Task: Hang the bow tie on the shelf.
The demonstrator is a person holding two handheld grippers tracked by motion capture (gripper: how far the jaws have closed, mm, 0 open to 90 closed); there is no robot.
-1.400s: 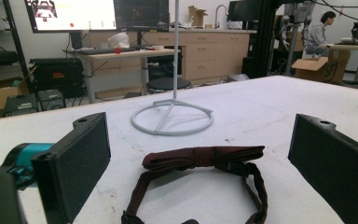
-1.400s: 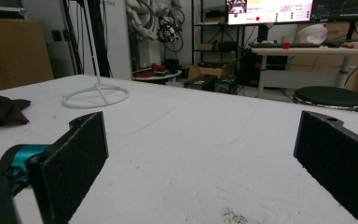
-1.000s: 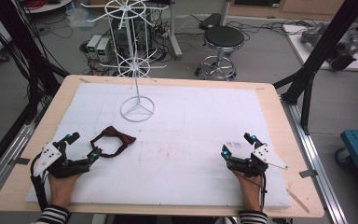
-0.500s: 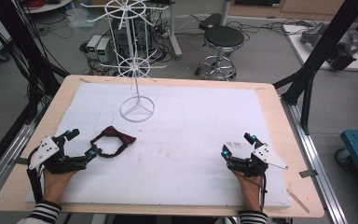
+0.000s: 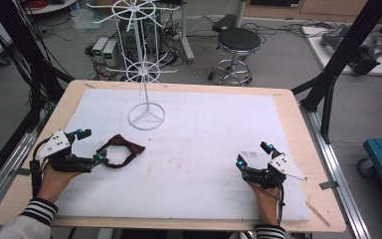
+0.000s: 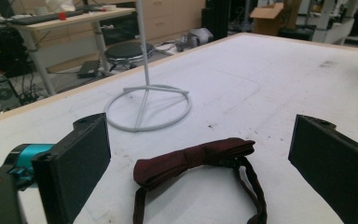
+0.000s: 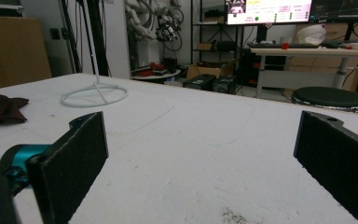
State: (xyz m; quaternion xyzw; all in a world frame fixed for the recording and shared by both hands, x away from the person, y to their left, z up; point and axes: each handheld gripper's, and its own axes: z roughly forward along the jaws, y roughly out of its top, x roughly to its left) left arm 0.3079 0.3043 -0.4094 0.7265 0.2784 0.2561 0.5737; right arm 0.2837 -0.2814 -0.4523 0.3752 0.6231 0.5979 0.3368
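Your left gripper (image 5: pixel 90 145) sits low over the big white foam mat (image 5: pixel 219 129) on the wooden table (image 5: pixel 288 107), near the left edge. Its two black jaws are spread wide apart. They hold nothing.

The dark red cloth bow tie with its thin dark strap (image 5: pixel 121 151) lies flat on the mat, just in front of your left gripper. In the left gripper view the bow tie (image 6: pixel 193 161) lies between the two jaws and a bit ahead of them. Neither jaw touches it. The strap curls around in a loop toward you.

The white wire stand with a round ring foot (image 5: pixel 146 117) stands upright on the mat, behind the bow tie and near it. Its thin pole goes up to wire wheels with spokes.

Your right gripper (image 5: pixel 255 155) rests over the mat near the right front, well apart from the bow tie. Its jaws are spread wide too, with only bare mat between them. In the right gripper view the bow tie (image 7: pixel 2 108) is far off at the left side.
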